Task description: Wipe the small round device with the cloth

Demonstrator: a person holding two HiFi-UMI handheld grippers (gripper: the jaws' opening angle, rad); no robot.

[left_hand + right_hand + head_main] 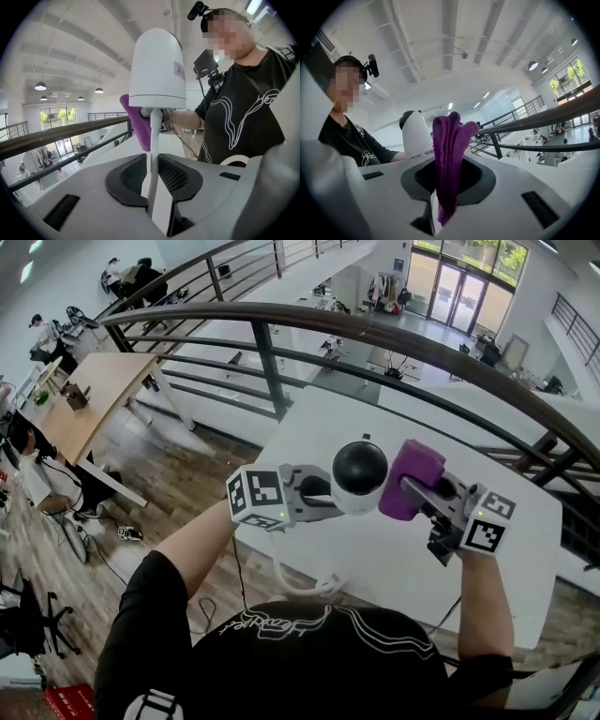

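Observation:
The small round device [359, 476], a white body with a black dome, is lifted off the table. My left gripper [323, 495] is shut on its thin white stem [153, 154], and the white body [157, 70] rises above the jaws. A folded purple cloth [412, 479] is clamped in my right gripper [420, 491] and stands up out of the jaws [449, 150]. The cloth lies against the device's right side in the head view. In the left gripper view the cloth [137, 126] shows behind the device. The right gripper view has the device [415, 133] just left of the cloth.
Below both grippers is a white table [403, 563] with a white cable [305, 587] at its near edge. A dark metal railing [281, 320] curves along the table's far side, with a lower floor of desks [89, 399] and people beyond it.

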